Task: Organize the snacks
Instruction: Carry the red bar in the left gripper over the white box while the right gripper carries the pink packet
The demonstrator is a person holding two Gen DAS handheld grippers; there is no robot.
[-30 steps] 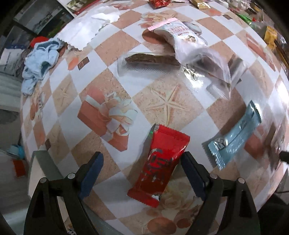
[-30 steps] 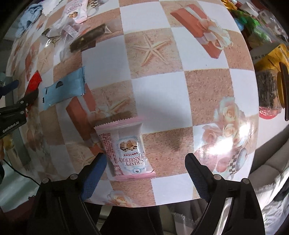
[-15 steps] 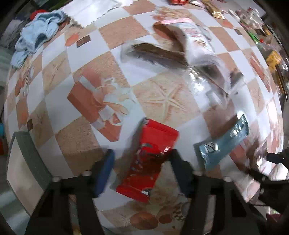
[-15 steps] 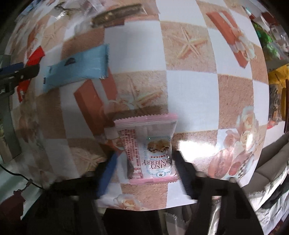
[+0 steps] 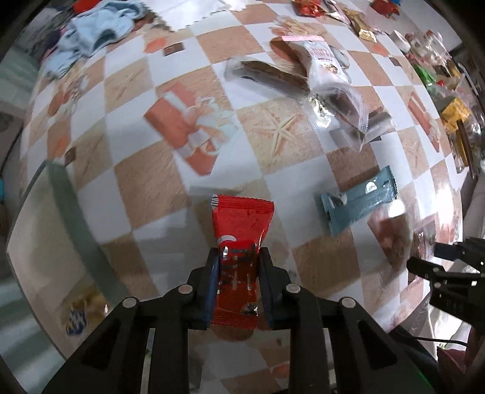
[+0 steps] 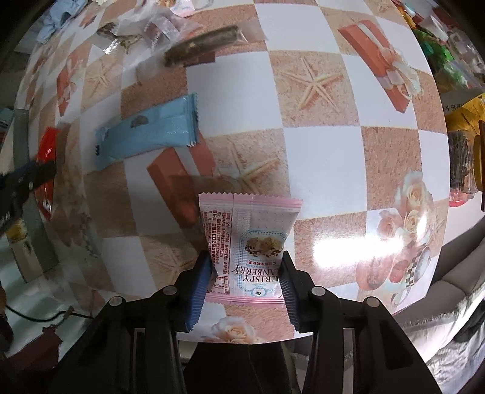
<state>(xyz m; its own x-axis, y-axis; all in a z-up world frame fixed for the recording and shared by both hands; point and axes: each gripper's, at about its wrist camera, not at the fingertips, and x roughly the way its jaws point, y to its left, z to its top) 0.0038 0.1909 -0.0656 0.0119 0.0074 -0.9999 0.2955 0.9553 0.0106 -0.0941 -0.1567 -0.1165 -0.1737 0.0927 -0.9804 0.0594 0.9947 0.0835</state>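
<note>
The red snack packet [image 5: 241, 239] is being pinched at its lower half by the left gripper [image 5: 238, 282], whose jaws have just been closing onto it; the blue pads are being pressed against both long edges and the foil is being crumpled between them. The packet's upper end is being left free, pointing toward twelve o'clock over the checked tablecloth [image 5: 145, 169]. At about two o'clock from it, well apart, a light blue bar [image 5: 360, 203] is being shown lying flat. Farther toward one o'clock a clear-wrapped brown bar [image 5: 272, 75] and a white pouch [image 5: 326, 65] are being seen overlapping. A blue cloth [image 5: 100, 27] is being shown bunched at eleven o'clock near the table's edge.

In the right wrist view, the pink cranberry crisp packet [image 6: 248, 248] is being gripped across its lower half by the right gripper [image 6: 246, 278], whose jaws have just been closing onto it; both ribbed pads are being held against its sides. From it, the light blue bar [image 6: 148, 133] is being seen at ten o'clock, the brown bar [image 6: 201, 45] at eleven o'clock, and a printed starfish [image 6: 312, 81] at one o'clock
</note>
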